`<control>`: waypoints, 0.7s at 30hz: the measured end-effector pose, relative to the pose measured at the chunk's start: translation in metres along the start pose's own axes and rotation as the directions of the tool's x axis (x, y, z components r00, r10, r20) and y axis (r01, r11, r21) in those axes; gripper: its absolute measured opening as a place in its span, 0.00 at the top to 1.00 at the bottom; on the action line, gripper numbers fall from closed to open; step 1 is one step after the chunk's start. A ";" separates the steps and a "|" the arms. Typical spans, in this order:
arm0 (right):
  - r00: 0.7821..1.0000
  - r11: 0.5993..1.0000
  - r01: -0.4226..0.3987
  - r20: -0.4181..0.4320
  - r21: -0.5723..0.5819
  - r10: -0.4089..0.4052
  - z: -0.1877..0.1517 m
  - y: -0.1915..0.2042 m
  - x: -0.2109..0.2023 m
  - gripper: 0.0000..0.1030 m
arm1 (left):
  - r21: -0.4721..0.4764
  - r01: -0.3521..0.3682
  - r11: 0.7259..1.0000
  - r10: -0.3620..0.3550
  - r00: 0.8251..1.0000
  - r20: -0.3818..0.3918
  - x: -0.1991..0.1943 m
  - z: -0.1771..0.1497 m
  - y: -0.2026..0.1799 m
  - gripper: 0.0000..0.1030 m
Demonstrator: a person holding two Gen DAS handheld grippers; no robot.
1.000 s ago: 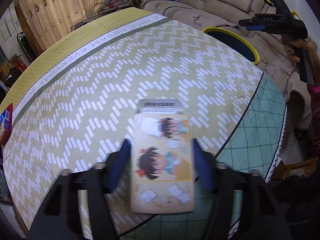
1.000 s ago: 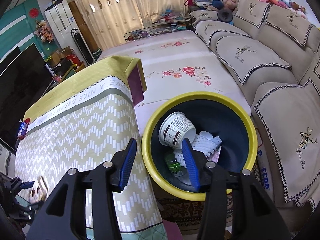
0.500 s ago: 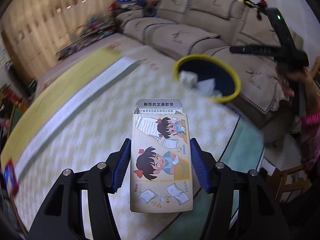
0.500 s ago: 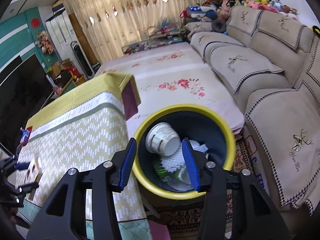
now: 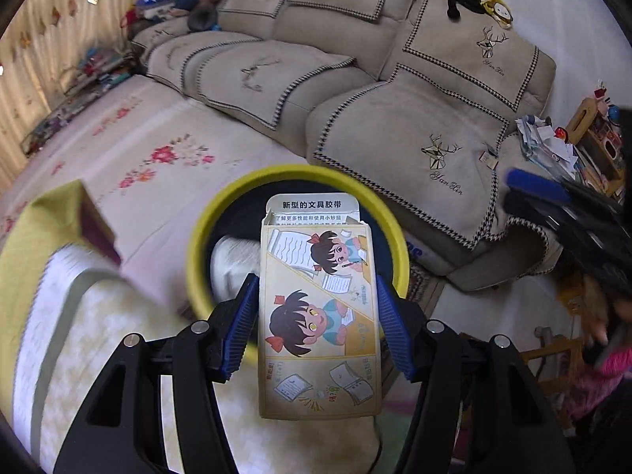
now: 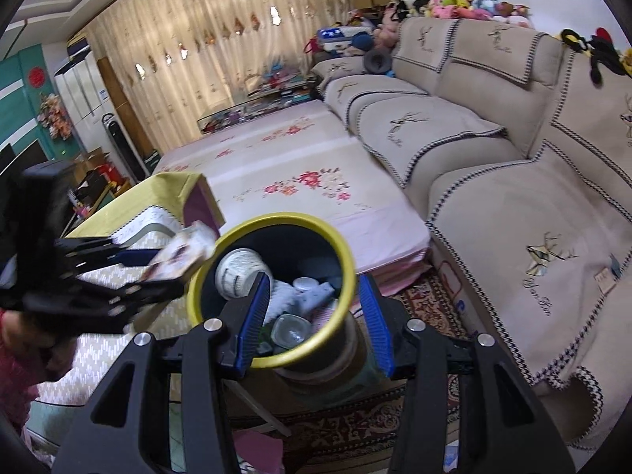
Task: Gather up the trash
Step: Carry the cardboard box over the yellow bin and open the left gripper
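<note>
Left wrist: left tool (image 5: pixel 316 316) clamps carton (image 5: pixel 318 308) over yellow-rimmed bin (image 5: pixel 197 252); beige sofa (image 5: pixel 355 79) behind.

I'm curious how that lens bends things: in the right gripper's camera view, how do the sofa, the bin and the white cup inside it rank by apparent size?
1. Sofa, by far.
2. Bin.
3. White cup, smallest.

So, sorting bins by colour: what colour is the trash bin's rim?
Yellow, around a dark navy inside: the trash bin's rim shows best in the right wrist view.
</note>
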State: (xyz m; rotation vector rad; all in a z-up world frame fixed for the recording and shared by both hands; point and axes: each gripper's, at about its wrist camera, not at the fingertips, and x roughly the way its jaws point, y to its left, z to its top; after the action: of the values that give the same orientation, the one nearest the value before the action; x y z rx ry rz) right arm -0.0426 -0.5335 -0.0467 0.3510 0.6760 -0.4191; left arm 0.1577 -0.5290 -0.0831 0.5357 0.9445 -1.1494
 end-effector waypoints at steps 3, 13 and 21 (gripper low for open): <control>1.000 1.000 0.011 -0.001 0.008 -0.011 -0.004 -0.005 -0.004 0.55 | 0.012 -0.018 1.000 0.018 1.000 0.000 0.032 0.021 -0.005 0.43; 1.000 1.000 -0.005 -0.016 -0.004 0.005 -0.015 0.005 -0.009 0.53 | -0.060 -0.098 0.993 0.099 0.995 0.015 0.064 0.032 0.006 0.23; 0.995 0.993 -0.100 -0.012 -0.063 0.100 -0.032 0.050 -0.017 0.49 | -0.225 -0.188 0.956 0.254 0.913 0.320 -0.110 -0.066 0.016 0.05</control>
State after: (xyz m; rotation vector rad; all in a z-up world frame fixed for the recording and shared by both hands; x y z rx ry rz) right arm -0.0476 -0.4717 -0.0501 0.3251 0.6755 -0.3001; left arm 0.1381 -0.4140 -0.0262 0.2644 0.6583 -0.8981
